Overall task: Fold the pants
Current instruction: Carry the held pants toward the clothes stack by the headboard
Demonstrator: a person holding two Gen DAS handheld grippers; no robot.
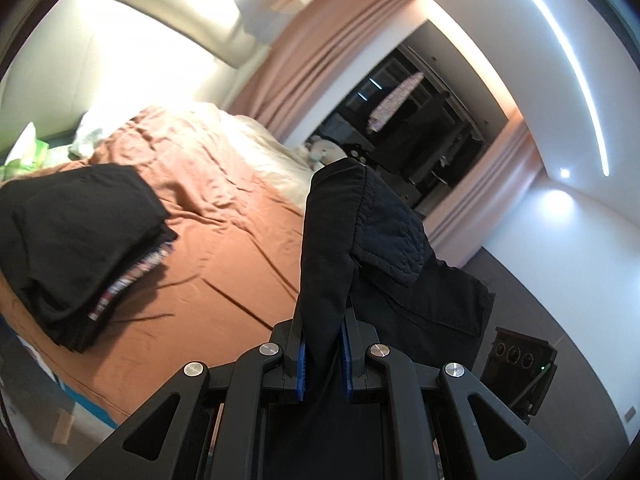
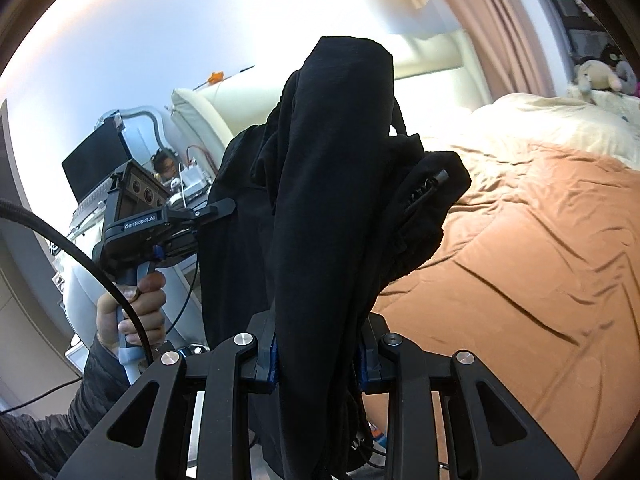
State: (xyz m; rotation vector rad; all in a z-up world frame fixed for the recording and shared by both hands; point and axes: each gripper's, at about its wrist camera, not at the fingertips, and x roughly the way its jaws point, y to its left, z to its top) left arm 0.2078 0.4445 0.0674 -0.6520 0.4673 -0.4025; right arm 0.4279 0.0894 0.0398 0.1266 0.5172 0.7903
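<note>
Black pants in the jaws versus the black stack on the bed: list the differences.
The black pants hang bunched in the air, clamped by both grippers; the black stack lies folded flat on the orange bedspread. The pants are one garment; the stack has several layers, one patterned. Both are black cloth.

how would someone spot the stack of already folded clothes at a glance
Start from the bed with the rust-orange cover that fills the left wrist view. The stack of folded clothes sits on its near left part, apart from the black pants hanging in the tongs. It is the only neat pile: black on top, with a striped patterned edge peeking out of its side.
</note>
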